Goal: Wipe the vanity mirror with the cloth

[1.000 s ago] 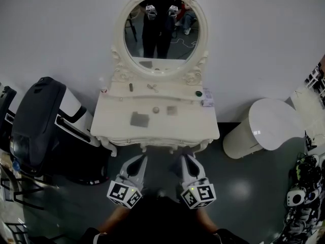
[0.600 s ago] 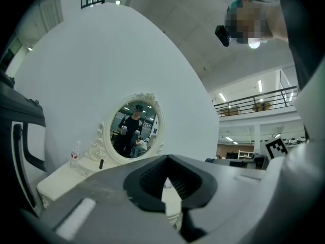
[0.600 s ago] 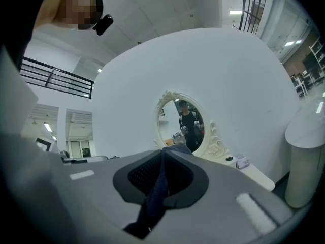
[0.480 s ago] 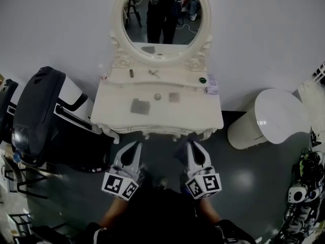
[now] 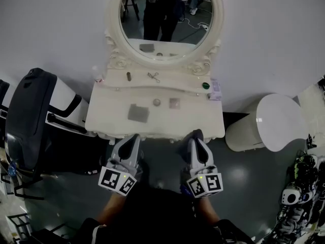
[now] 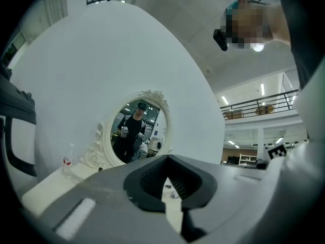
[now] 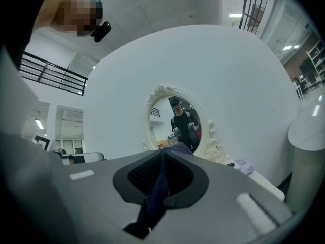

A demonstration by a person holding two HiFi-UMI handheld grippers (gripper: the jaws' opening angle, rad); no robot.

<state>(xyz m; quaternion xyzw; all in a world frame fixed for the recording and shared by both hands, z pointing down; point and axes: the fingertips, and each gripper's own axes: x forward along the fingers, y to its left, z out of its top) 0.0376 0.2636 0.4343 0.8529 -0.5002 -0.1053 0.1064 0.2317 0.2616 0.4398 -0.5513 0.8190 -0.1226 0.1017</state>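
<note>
The oval vanity mirror in its ornate white frame stands at the back of the white vanity table. It also shows ahead in both gripper views, as mirror and mirror. My right gripper is at the table's front edge, shut on a dark blue cloth that hangs out between its jaws. My left gripper is level with it at the front edge, jaws together with nothing in them. A grey square pad lies on the tabletop.
Small items lie on the table: a round knob, a small square, a hair clip, a green cap, a packet. A black and white machine stands at the left, a white round stool at the right.
Both grippers have moved forward from well short of the table to its front edge. The vanity and mirror now sit closer in view. Neither gripper has opened.
</note>
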